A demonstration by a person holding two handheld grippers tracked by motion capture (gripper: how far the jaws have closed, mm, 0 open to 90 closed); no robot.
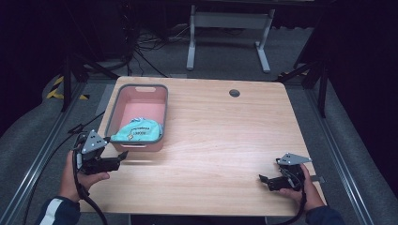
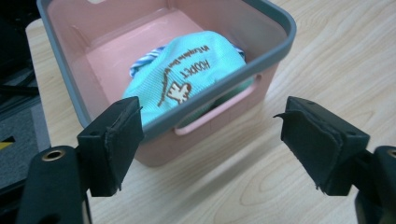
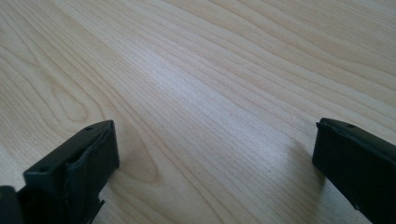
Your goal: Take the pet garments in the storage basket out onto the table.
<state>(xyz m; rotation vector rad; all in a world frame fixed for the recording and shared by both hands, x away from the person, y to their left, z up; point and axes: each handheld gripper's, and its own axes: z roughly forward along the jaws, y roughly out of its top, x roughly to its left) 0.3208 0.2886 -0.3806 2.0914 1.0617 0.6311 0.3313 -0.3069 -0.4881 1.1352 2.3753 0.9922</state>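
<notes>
A pink bin with a grey rim (image 1: pixel 139 88) (image 2: pixel 275 44) stands on the left part of the wooden table. Inside it lies a folded teal cloth with brown print (image 1: pixel 138 131) (image 2: pixel 191 70). My left gripper (image 1: pixel 123 156) (image 2: pixel 210 126) hovers just in front of the bin's near wall, jaws wide apart with nothing between them. My right gripper (image 1: pixel 263 180) (image 3: pixel 212 149) rests low over the bare tabletop near the front right corner, open and empty, pointing left.
A round cable hole (image 1: pixel 234 93) sits at the table's back edge. Beyond the table stand a grey desk frame (image 1: pixel 228 21) and cables on the floor. Wood (image 3: pixel 201 70) stretches bare between the two grippers.
</notes>
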